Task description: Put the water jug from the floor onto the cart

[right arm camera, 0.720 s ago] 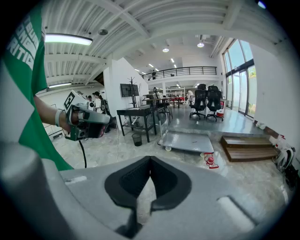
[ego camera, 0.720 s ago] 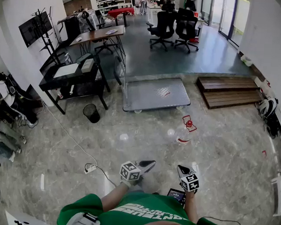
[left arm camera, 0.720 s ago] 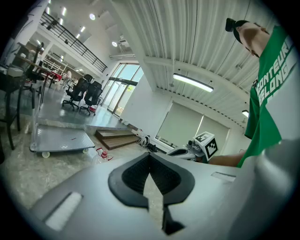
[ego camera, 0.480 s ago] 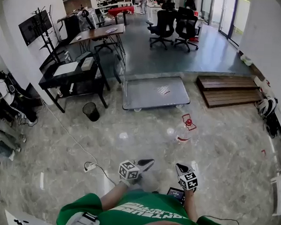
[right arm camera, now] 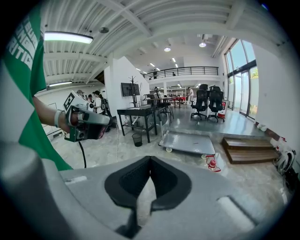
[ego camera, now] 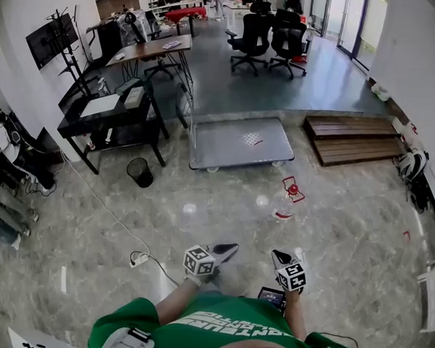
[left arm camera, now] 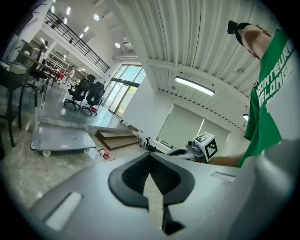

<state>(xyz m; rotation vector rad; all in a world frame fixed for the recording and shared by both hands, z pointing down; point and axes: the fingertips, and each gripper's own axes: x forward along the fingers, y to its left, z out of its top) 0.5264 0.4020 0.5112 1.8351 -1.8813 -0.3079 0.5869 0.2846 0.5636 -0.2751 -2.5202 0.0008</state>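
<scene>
My left tool [ego camera: 230, 249] and right tool [ego camera: 277, 257] hang side by side close to my body, each with its jaws pressed together on nothing. Ahead on the floor [ego camera: 345, 227], the clear water jug [ego camera: 283, 204] seems to stand upright, long axis vertical, red cap on top. It sits near the flat cart [ego camera: 241, 145], not touching it.

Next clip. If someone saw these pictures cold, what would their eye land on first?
A clear, red-capped water jug sits alone on the glossy stone floor in the middle of the head view, just short of the low grey cart parked beyond it. At the bottom edge, the left gripper and right gripper are side by side. Both have their jaws together and empty, well short of the jug.
</scene>
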